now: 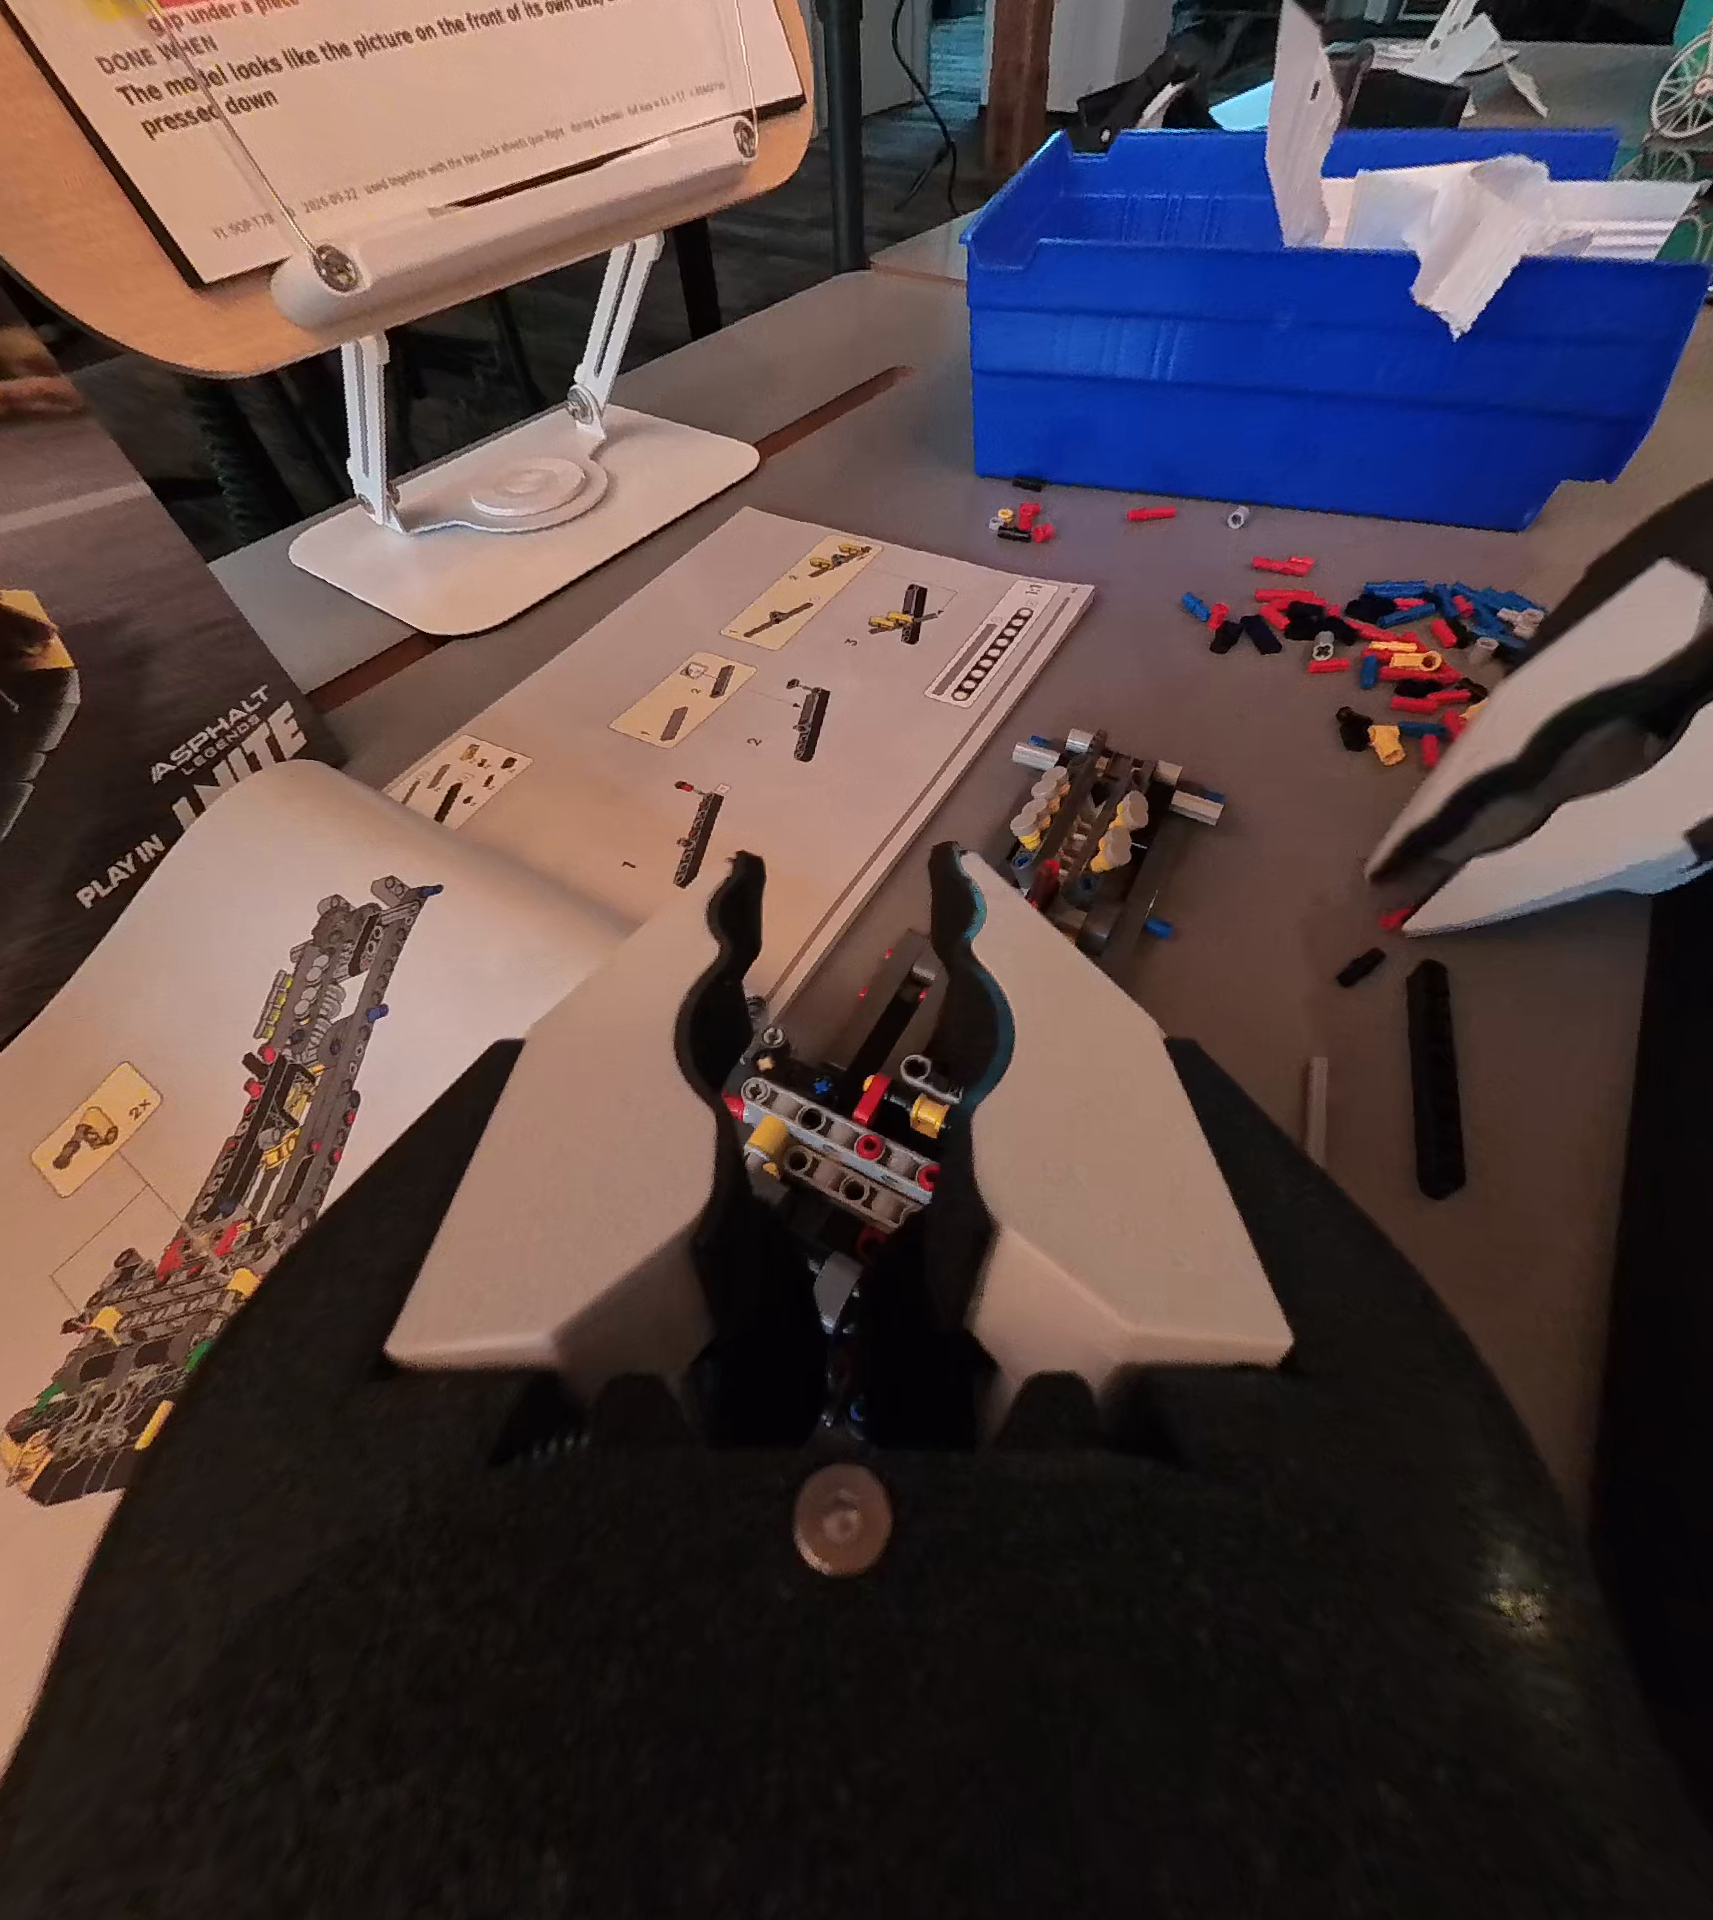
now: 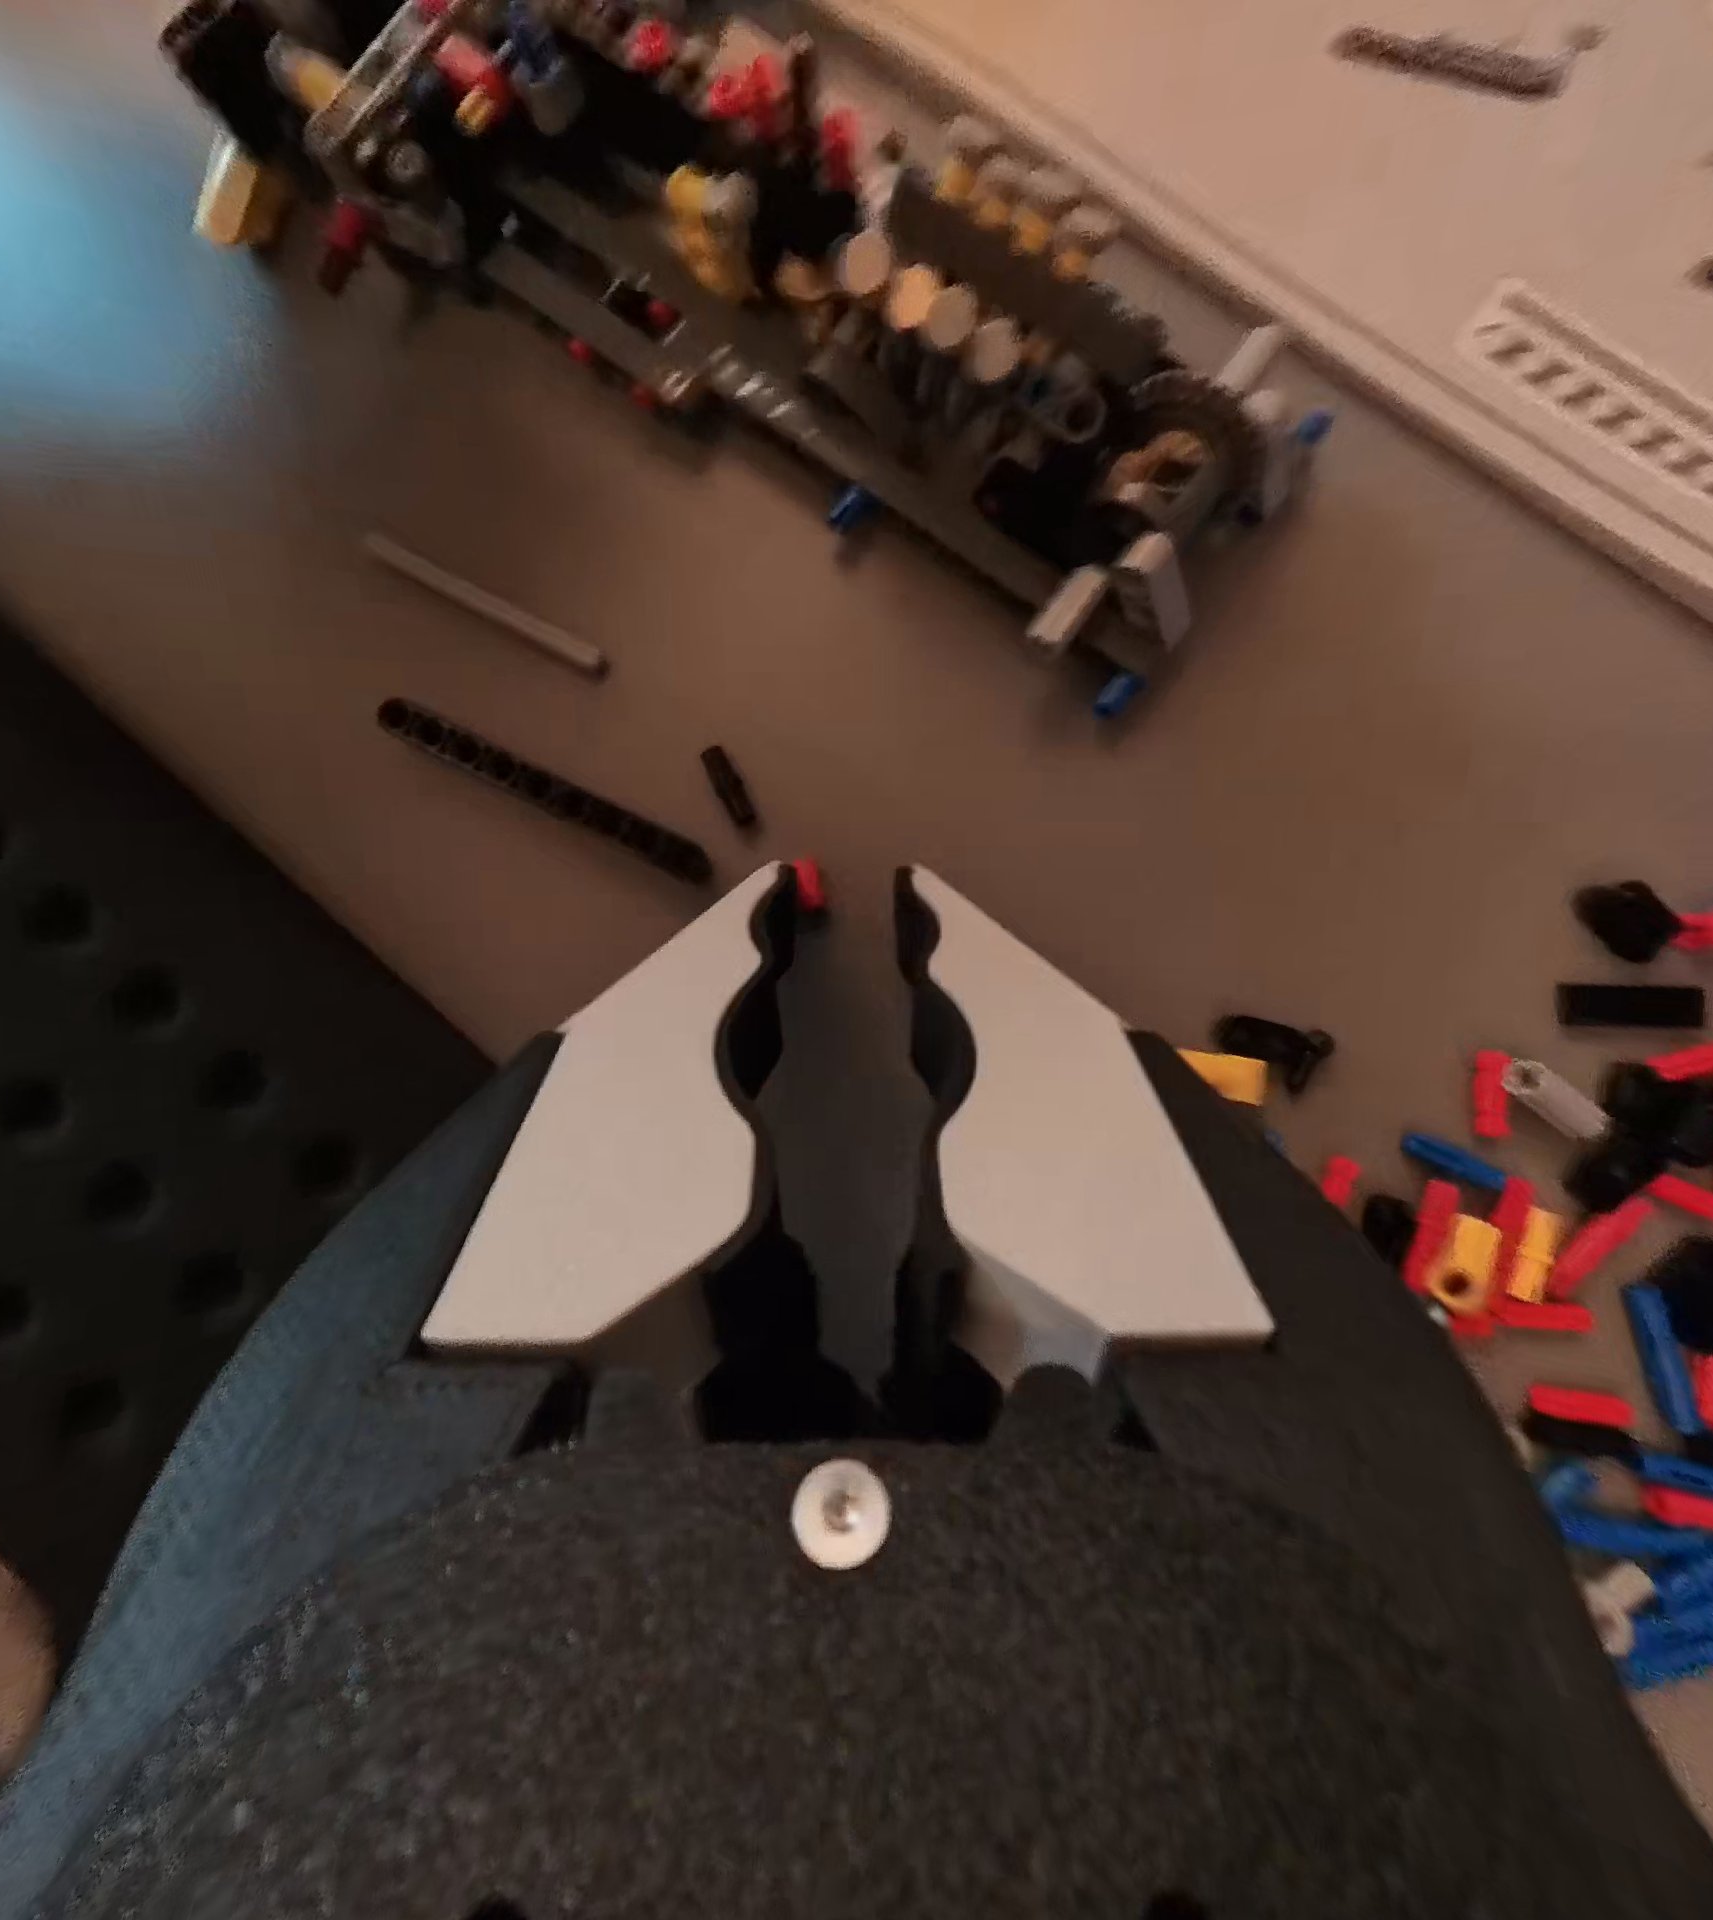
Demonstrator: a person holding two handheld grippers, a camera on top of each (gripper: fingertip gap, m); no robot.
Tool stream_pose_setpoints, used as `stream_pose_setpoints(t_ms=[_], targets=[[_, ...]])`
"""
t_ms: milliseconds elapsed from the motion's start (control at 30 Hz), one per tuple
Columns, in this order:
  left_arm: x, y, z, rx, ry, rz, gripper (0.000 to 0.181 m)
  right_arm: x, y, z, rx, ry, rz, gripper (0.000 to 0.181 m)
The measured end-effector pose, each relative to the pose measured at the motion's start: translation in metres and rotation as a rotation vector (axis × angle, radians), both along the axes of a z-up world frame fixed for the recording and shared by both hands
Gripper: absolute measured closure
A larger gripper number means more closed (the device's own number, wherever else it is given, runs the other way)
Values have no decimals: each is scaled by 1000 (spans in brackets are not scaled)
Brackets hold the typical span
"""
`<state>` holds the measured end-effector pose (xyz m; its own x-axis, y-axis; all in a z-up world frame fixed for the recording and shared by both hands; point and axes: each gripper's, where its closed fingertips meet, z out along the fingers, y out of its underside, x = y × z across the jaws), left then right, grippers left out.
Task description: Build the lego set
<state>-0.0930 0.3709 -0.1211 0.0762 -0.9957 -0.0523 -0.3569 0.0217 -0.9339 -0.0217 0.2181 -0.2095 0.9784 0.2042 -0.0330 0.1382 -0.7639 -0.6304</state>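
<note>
One blue bin (image 1: 1299,416) stands at the far side of the grey table (image 1: 1247,1039), holding crumpled white paper (image 1: 1454,229). Near it lies a scatter of loose red, blue, black and yellow pins (image 1: 1392,655). The partly built lego model (image 1: 1106,842), a long grey-and-black beam frame with yellow and red connectors, lies on the table beside the open instruction booklet (image 1: 779,707). The left gripper (image 1: 847,868) has its fingers spread around the near end of the model; whether they press on it cannot be told. The right gripper (image 2: 852,883), fingers slightly parted, carries a small red pin (image 2: 808,881) at its left fingertip. A long black beam (image 2: 540,784) lies just ahead.
</note>
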Motion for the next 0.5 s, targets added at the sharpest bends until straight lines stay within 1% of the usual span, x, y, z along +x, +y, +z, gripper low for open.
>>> stream_pose_setpoints(t_ms=[67,133,200,267,333,400,433,500], targets=[[0,0,0,17,4,4,151,29,6,18,108,8,-130,161],[-1,1,-1,22,9,7,151,84,6,33,180,-44,-357,162],[-1,1,-1,15,6,6,151,128,-1,37,221,-68,-492,164],[-1,1,0,14,3,5,151,164,-12,31,221,-103,-611,167],[-1,1,0,16,2,6,151,187,-22,22,204,-106,-695,169],[-2,2,-1,16,6,9,150,201,-29,13,187,-98,-756,170],[-2,3,-1,16,7,11,150,206,-32,9,173,-108,-779,171],[-2,4,-2,14,9,13,151,208,-32,4,148,-113,-779,171]])
